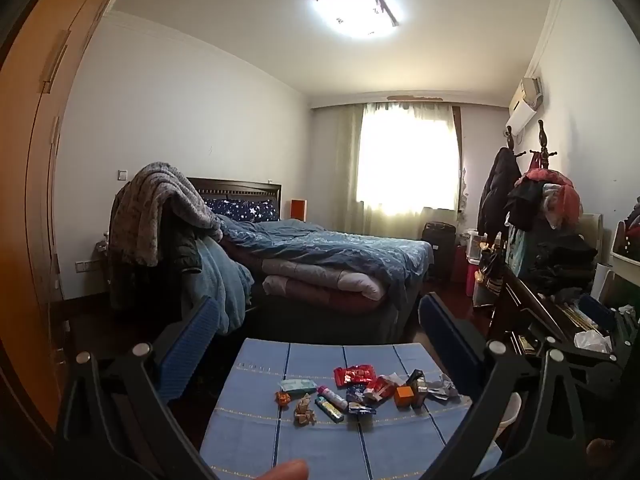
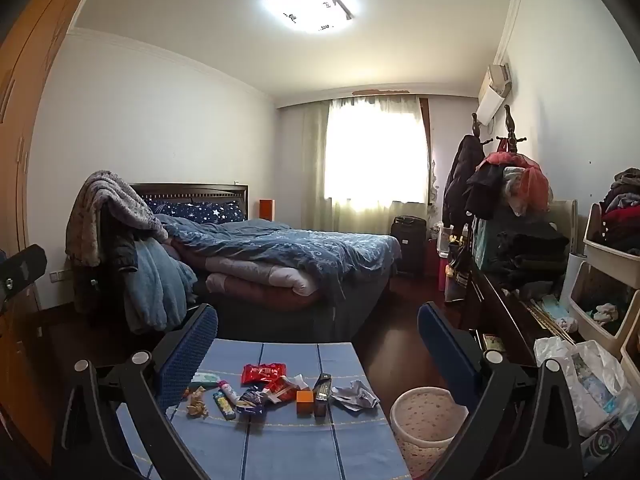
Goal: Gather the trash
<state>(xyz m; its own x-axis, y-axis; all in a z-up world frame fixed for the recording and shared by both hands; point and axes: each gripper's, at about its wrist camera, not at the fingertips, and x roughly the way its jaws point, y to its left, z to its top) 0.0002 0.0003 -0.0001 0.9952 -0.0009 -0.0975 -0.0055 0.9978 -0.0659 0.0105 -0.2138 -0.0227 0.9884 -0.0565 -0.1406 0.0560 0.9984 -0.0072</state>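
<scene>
Honestly, nothing is in hand yet: my left gripper (image 1: pixel 318 320) and my right gripper (image 2: pixel 318 326) both hang above the near end of the table (image 2: pixel 280 444) with jaws spread wide and empty.

All the trash sits in one loose cluster on the blue cloth: a red wrapper (image 2: pixel 264 373), a crumpled brown paper ball (image 2: pixel 197 405), an orange box (image 2: pixel 304 401), a dark carton (image 2: pixel 322 390) standing upright, and a crumpled silver foil (image 2: pixel 355 396) nearest the right edge. The waste bin (image 2: pixel 424 424) stands on the floor just beside the table's right side, lower than the tabletop.

My worries, judging from here:
- The pieces touch and overlap, so closing on one may drag or flick its neighbour off the table.
- Flat wrappers lie flush on the cloth; the fingers could pinch the cloth instead and pull everything along.
- The upright carton looks easy to topple with a passing finger.
- Light foil may slip out or miss the bin's mouth on release.
</scene>
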